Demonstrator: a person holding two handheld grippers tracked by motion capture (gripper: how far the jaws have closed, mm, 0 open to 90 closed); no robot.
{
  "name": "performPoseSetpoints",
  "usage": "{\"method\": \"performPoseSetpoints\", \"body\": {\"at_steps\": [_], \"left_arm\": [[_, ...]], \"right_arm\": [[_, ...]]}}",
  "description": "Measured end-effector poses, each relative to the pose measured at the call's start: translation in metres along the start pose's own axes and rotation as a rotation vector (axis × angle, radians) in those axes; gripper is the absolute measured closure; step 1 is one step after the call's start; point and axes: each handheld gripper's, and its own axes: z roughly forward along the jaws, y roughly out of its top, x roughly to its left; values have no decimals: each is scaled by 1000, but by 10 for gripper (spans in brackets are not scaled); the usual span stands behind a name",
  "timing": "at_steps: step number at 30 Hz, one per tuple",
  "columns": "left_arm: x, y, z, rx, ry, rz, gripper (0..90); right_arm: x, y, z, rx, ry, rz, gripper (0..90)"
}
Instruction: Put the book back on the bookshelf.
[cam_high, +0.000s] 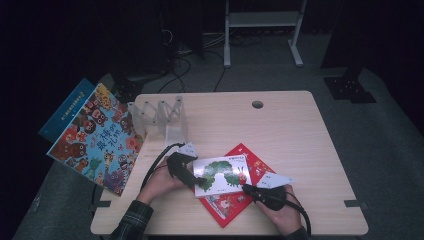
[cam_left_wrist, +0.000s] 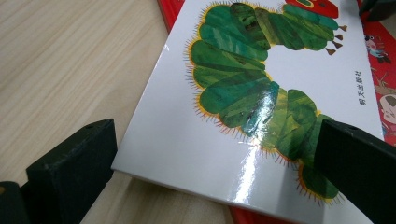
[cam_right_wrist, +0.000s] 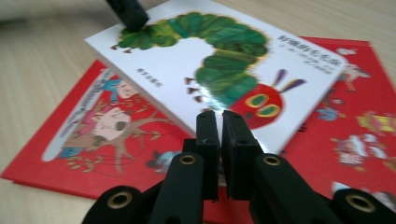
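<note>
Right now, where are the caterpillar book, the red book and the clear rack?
caterpillar book (cam_high: 220, 172), high view, white cover's middle.
red book (cam_right_wrist: 88, 135), right gripper view, left part of cover.
clear rack (cam_high: 159, 116), high view, upright dividers.

caterpillar book (cam_high: 221, 172) lies on larger book (cam_high: 235, 201), rack (cam_high: 159, 116) behind-left.

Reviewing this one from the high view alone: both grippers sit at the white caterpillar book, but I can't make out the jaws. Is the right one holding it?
Observer: No. The right gripper has its jaws almost together with nothing between them, and its tips are at the edge of the caterpillar book.
Operator: And the left?
Observer: The left gripper is wide open. One jaw is over the table, the other over the cover.
Operator: What's on the red book underneath?
Observer: The red book shows a drawn tree with cartoon figures.
</note>
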Motion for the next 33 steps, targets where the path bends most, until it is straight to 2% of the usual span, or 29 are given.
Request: {"method": "performPoseSetpoints", "body": {"at_steps": [9, 24, 31, 33], "left_arm": [[-4, -6, -5, -4, 3, -8, 0], [-17, -19, -14, -3, 7, -38, 0], [-16, -22, -14, -28, 0, -99, 0], [-15, -22, -13, -17, 6, -90, 0]], "right_arm": [[4, 0, 9, 21, 7, -19, 864], [-12, 8, 21, 28, -21, -18, 863], [2, 11, 21, 19, 22, -14, 858], [6, 13, 22, 21, 39, -10, 864]]}}
